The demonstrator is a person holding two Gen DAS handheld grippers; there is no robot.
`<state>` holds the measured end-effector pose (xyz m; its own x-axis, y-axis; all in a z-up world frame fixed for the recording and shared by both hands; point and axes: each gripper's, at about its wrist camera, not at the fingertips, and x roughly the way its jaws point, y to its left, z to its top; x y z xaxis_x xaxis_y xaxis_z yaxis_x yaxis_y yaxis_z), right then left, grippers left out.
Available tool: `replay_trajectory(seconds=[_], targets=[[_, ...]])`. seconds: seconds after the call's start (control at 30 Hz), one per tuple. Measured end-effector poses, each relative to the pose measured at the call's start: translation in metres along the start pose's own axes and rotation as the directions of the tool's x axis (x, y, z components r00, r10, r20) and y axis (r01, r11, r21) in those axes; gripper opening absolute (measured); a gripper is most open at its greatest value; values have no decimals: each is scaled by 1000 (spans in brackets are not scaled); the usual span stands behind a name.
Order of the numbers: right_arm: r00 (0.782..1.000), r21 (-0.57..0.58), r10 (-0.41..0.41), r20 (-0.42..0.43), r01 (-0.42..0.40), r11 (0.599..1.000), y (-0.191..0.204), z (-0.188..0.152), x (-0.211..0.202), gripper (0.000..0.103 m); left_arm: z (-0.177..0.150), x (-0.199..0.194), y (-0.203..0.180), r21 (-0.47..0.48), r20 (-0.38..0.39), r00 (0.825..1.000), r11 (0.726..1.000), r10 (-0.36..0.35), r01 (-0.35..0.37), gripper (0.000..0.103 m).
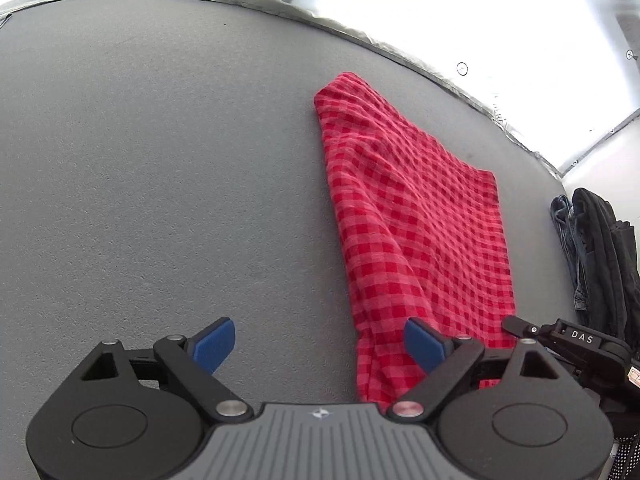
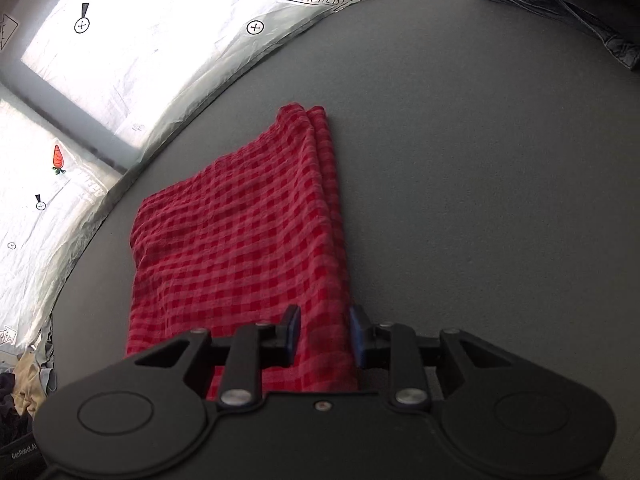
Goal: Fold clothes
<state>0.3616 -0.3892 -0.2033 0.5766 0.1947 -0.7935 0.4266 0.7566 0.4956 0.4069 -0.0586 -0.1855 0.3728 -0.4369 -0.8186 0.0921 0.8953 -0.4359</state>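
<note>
A red checked cloth lies folded on the grey table. My left gripper is open and empty, hovering just left of the cloth's near edge, its right blue pad over the fabric. In the right wrist view the cloth runs away from me, its thick folded edge on the right. My right gripper has its jaws partly closed around that folded edge at the near end, the blue pads on either side of the fabric. The right gripper's tip also shows in the left wrist view.
A pile of dark clothes sits at the table's right side, also in the right wrist view at the far right. Crumpled white plastic sheeting borders the table's far edge. More loose clothes lie off the table's left edge.
</note>
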Motion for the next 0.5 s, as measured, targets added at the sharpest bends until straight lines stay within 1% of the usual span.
replay_trajectory(seconds=[0.03,0.17,0.23,0.27,0.3,0.33,0.4,0.43,0.5], targets=[[1000,24,12,-20,-12,1000,-6,-10,-4,31,-4,1,-3,5,-2,1000,1000,-23,23,92],[994,113,90,-62,-83,990,-25,-34,-17,31,-18,12,-20,45,-9,996,995,-91,91,92],[990,126,119,-70,-110,986,-29,-45,-25,32,-24,23,-26,52,-33,991,990,-133,135,92],[987,127,140,-80,-130,983,-30,-48,-26,25,-26,28,-28,43,-52,985,985,-164,166,90],[982,129,165,-92,-153,980,-30,-52,-26,18,-29,33,-31,34,-72,978,980,-195,197,79],[979,127,179,-102,-165,978,-29,-54,-26,8,-31,38,-33,24,-94,972,976,-214,217,70],[975,120,194,-107,-181,976,-28,-58,-29,4,-37,43,-37,19,-136,969,977,-207,211,23],[975,114,201,-97,-190,975,-27,-60,-33,3,-41,41,-37,18,-144,966,976,-214,219,18],[968,131,243,-64,-233,964,-30,-61,-44,3,-48,29,-30,-7,-146,952,963,-269,271,17]])
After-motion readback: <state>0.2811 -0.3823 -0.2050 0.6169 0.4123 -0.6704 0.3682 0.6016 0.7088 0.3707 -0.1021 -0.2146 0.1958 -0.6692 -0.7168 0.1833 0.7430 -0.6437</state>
